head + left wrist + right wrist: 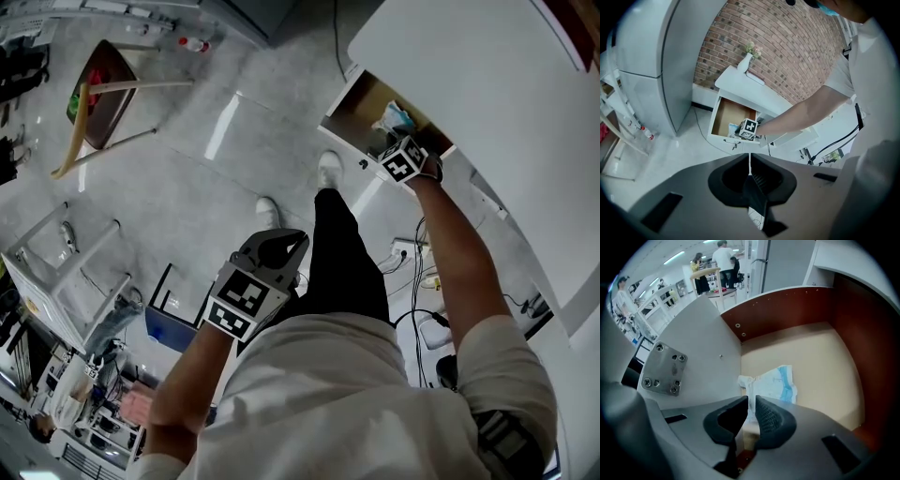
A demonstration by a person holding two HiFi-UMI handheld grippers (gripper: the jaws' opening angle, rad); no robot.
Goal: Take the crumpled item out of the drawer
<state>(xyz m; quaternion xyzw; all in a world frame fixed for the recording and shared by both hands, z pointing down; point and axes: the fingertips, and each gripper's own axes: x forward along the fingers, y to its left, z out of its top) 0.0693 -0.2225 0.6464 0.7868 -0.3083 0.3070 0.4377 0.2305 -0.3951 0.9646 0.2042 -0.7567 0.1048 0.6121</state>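
The open drawer (349, 111) of a white cabinet has a tan floor (820, 357). A crumpled white and blue paper (776, 383) lies in it. My right gripper (751, 403) is inside the drawer, its jaws closed on the paper's near edge, and a white strip shows between them. From the head view, the right gripper (392, 145) reaches into the drawer beside the paper (397, 117). My left gripper (277, 251) hangs by the person's side, far from the drawer, shut and holding nothing. The left gripper view shows the drawer (727, 118) from a distance.
The white cabinet top (487, 94) overhangs the drawer, with a vase (746, 62) on it. Cables (420, 264) lie on the floor under the cabinet. A wooden stool (98, 94) stands at the far left and a blue box (172, 328) by the person's leg.
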